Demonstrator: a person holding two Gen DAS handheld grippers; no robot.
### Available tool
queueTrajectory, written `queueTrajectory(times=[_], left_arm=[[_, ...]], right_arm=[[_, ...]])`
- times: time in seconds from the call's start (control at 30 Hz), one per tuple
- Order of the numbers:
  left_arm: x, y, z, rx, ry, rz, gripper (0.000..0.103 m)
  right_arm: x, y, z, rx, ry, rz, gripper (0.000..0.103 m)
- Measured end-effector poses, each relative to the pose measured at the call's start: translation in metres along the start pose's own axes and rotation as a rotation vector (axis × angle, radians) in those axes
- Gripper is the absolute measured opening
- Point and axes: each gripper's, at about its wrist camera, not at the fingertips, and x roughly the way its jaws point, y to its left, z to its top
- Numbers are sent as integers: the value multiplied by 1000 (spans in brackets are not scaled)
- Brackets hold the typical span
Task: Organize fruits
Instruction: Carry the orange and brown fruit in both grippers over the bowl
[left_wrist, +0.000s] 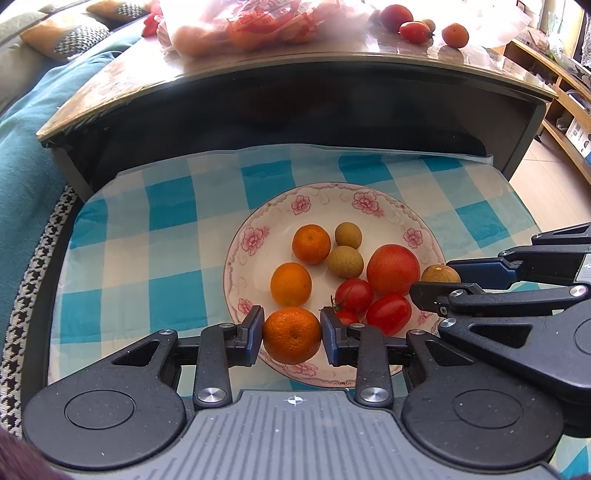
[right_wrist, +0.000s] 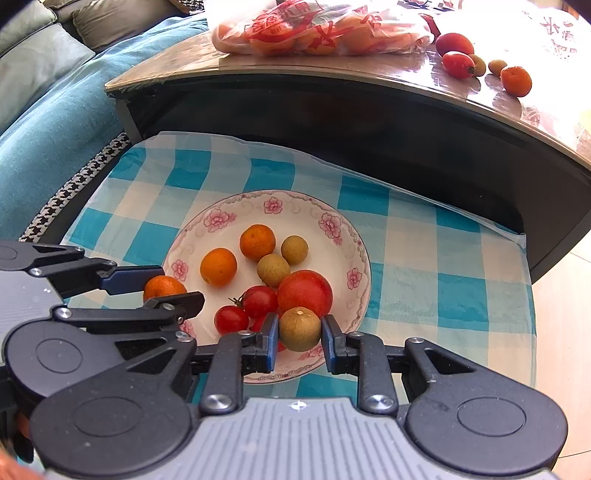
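Over a flowered plate (left_wrist: 258, 206) of fruit on a checked cloth (left_wrist: 147, 236), the left claw (left_wrist: 291, 334) clamped a small orange (left_wrist: 291, 338); the right claw (right_wrist: 300, 332) clamped a brownish-green longan (right_wrist: 300, 329).

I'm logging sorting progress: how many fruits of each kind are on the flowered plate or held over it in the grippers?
Small orange mandarins: 3, one in the left gripper
Round tan longans: 3, one in the right gripper
Small red cherry tomatoes: 3
Large red tomato: 1
Total: 10
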Motion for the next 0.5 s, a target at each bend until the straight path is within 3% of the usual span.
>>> queueTrajectory(times=[0.5], left_arm=[[17, 3, 6, -15, 15, 10, 40]], right_arm=[[16, -5, 7, 15, 7, 24, 28]])
